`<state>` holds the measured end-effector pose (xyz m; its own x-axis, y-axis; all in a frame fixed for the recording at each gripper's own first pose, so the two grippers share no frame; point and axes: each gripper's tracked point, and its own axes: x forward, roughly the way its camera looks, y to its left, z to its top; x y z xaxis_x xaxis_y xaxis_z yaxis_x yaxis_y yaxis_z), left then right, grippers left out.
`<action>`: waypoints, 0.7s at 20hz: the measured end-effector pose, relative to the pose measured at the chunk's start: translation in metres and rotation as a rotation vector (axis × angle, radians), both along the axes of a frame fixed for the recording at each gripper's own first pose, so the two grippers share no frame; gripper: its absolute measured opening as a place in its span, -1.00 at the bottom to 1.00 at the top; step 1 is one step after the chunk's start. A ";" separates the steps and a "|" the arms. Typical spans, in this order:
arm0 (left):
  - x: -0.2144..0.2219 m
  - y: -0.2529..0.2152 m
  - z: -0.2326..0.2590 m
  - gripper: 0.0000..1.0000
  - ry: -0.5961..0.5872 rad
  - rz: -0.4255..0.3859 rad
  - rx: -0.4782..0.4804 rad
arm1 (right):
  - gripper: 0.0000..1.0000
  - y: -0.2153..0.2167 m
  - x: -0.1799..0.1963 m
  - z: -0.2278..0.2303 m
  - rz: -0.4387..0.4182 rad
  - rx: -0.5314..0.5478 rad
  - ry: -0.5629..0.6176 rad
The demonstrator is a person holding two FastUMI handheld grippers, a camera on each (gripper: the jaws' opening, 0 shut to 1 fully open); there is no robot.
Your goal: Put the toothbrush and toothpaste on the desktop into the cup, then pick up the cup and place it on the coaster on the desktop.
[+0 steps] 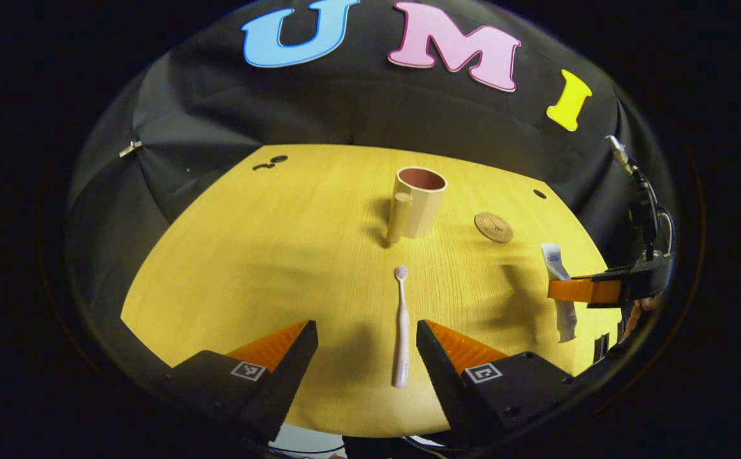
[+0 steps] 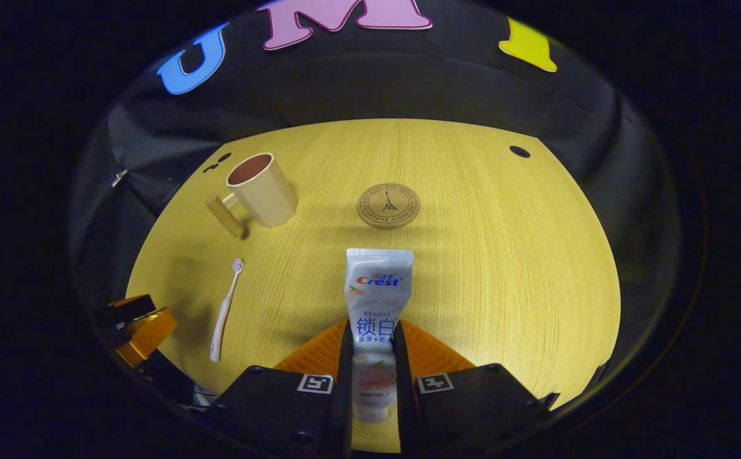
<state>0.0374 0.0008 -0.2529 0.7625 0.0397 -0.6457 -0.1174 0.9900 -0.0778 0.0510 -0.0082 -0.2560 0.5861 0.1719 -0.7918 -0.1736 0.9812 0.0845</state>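
Note:
A white toothpaste tube (image 2: 378, 287) is pinched near its cap end by my right gripper (image 2: 374, 331), whose two fingers press on its sides; its flat end points toward the round coaster (image 2: 388, 205). The left gripper view shows that tube (image 1: 558, 287) with the right gripper (image 1: 590, 290) across it. A pink-white toothbrush (image 1: 401, 331) lies on the wooden table, bristles toward the beige cup (image 1: 418, 201). My left gripper (image 1: 365, 331) hangs open above its handle, which is nearer the right-hand finger. The cup (image 2: 261, 188) stands upright, handle toward me, left of the coaster (image 1: 493, 227).
The yellow wooden table (image 1: 268, 255) ends at black cloth walls all round. It has a small dark hole at the far right (image 2: 519, 152) and more holes at the far left (image 1: 271, 161). A cable runs up behind the right gripper (image 1: 641, 197).

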 end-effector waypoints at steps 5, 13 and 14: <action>0.012 -0.008 -0.036 0.94 0.128 -0.002 -0.018 | -0.35 -0.009 -0.006 0.009 0.054 0.008 -0.038; 0.032 -0.027 -0.064 0.85 0.237 -0.073 -0.015 | -0.36 -0.026 -0.015 0.006 0.043 0.038 -0.047; 0.033 -0.028 -0.066 0.76 0.250 -0.072 -0.007 | -0.35 -0.027 -0.016 0.005 0.041 0.042 -0.039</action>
<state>0.0705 -0.0270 -0.3192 0.5802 -0.0141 -0.8144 -0.0635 0.9960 -0.0624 0.0348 -0.0353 -0.2512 0.6080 0.2290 -0.7602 -0.2179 0.9689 0.1175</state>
